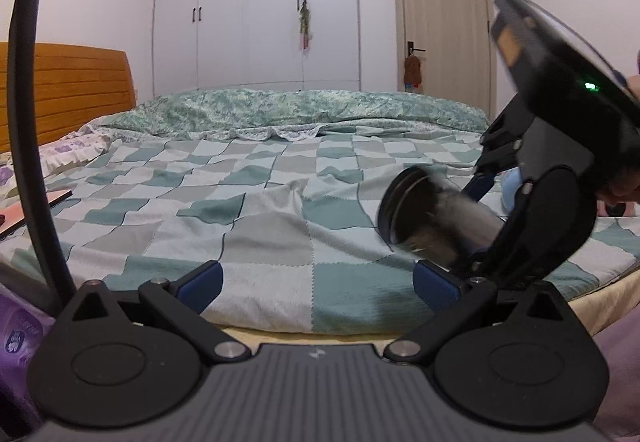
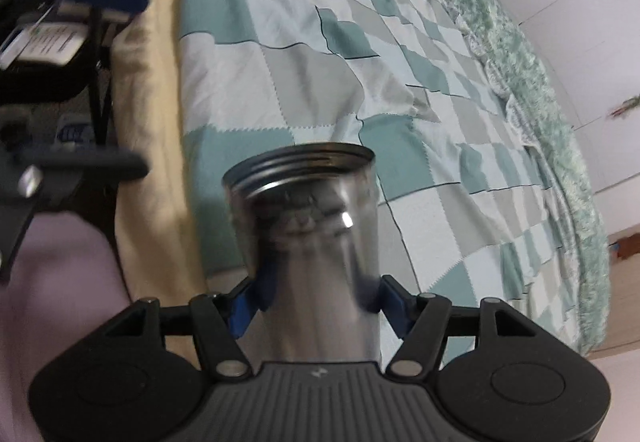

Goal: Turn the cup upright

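No writing on the cup point(image 2: 316, 238) can be read. It is a shiny steel tumbler with a threaded rim, clamped between the right gripper point(image 2: 316, 298) pads, long axis running forward out of the jaws, open mouth leading, above the checked blanket point(image 2: 280, 54). The left gripper point(image 1: 318, 280) stands wide apart, holding nothing

One cup point(image 2: 316, 242), two grippers point(image 1: 316, 282) point(image 2: 316, 302)
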`<move>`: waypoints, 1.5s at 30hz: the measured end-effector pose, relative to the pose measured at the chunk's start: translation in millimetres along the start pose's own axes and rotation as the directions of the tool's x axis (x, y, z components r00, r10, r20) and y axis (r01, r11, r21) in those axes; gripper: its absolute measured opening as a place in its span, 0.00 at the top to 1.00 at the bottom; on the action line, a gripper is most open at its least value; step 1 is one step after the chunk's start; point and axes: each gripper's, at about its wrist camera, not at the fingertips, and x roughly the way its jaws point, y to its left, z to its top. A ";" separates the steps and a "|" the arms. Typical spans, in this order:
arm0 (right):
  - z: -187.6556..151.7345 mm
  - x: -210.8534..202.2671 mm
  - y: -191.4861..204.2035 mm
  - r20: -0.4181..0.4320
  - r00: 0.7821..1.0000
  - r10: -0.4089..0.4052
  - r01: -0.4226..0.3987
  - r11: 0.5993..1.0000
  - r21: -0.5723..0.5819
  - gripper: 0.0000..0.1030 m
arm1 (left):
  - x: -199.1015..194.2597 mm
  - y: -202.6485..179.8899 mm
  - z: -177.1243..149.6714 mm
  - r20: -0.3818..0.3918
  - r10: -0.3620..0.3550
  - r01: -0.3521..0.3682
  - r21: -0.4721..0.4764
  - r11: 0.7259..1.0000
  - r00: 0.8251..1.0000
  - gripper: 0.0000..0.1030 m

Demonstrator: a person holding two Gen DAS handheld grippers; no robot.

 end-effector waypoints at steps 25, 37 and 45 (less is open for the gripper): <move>-92.0 -35.6 -68.7 0.440 0.896 0.065 -0.236 0.908 0.346 0.00 | 24.6 -27.2 19.6 -0.115 0.062 -0.060 0.013 0.998 0.991 0.00; -220.2 -24.8 -107.3 0.488 0.862 -0.138 -0.219 0.767 0.603 0.00 | 69.7 -107.3 61.5 -0.301 0.087 -0.115 -0.075 0.991 0.950 0.00; -246.7 -13.4 -112.6 0.491 0.846 -0.206 -0.205 0.725 0.658 0.00 | 108.5 -141.7 76.1 -0.412 0.160 -0.209 -0.076 0.975 0.897 0.00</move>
